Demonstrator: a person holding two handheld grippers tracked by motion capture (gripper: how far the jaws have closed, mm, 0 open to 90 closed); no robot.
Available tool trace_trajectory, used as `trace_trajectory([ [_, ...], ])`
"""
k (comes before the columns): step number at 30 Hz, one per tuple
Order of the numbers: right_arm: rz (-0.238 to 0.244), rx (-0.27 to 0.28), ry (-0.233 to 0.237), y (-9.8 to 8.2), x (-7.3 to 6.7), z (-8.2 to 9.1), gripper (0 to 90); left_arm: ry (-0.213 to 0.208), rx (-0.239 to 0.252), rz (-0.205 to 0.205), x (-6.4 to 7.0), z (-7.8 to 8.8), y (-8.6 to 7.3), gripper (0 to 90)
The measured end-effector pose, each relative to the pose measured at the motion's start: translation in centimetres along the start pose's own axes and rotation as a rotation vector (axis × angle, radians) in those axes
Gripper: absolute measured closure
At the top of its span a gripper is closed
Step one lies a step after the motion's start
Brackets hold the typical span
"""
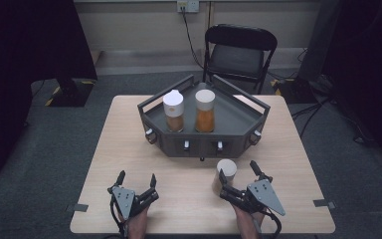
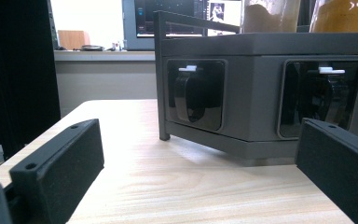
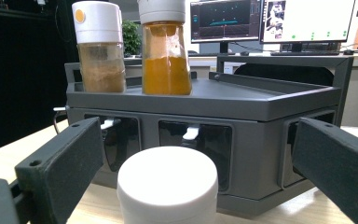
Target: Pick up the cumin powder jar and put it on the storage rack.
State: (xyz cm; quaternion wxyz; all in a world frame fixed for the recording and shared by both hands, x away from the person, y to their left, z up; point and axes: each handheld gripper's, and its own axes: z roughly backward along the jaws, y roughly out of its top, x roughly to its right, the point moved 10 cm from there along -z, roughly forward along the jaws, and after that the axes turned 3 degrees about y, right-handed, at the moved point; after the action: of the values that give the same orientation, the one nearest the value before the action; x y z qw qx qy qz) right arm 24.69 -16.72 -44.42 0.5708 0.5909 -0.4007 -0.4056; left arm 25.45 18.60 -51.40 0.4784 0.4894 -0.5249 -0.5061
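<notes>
A dark grey angular rack (image 1: pixel 238 119) (image 2: pixel 261 46) (image 3: pixel 242 100) stands at the middle of the table, with two white-capped jars on its top shelf. The left jar (image 1: pixel 173 111) (image 3: pixel 99 46) holds brown powder and the right jar (image 1: pixel 205 110) (image 3: pixel 165 46) holds orange powder. A third white-lidded jar (image 1: pixel 226 170) (image 3: pixel 168 186) stands on the table in front of the rack, between the open jaws of my right gripper (image 1: pixel 238 172) (image 3: pixel 200 172), untouched. My left gripper (image 1: pixel 137 178) (image 2: pixel 200 168) is open near the front edge, empty.
The rack's front faces carry recessed slots with small white-tipped clips (image 2: pixel 189 70) (image 3: pixel 189 133). A black folding chair (image 1: pixel 238 50) stands beyond the table. Monitors (image 3: pixel 270 21) sit on a desk in the background. Tape marks (image 1: pixel 79 207) lie near the table's front corners.
</notes>
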Motion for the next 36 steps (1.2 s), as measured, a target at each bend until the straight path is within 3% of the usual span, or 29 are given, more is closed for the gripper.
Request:
trace_trajectory([
  [10,-0.005,-0.015,0.022,-0.5,-0.3,-0.4,1.4,-0.001,-0.001,-0.001,0.0,0.0,0.0,0.7],
  [36,-0.03,-0.085,0.007,-2.8,-0.7,-1.7,9.4,-0.003,0.0,0.0,0.0,0.0,0.0,0.7],
])
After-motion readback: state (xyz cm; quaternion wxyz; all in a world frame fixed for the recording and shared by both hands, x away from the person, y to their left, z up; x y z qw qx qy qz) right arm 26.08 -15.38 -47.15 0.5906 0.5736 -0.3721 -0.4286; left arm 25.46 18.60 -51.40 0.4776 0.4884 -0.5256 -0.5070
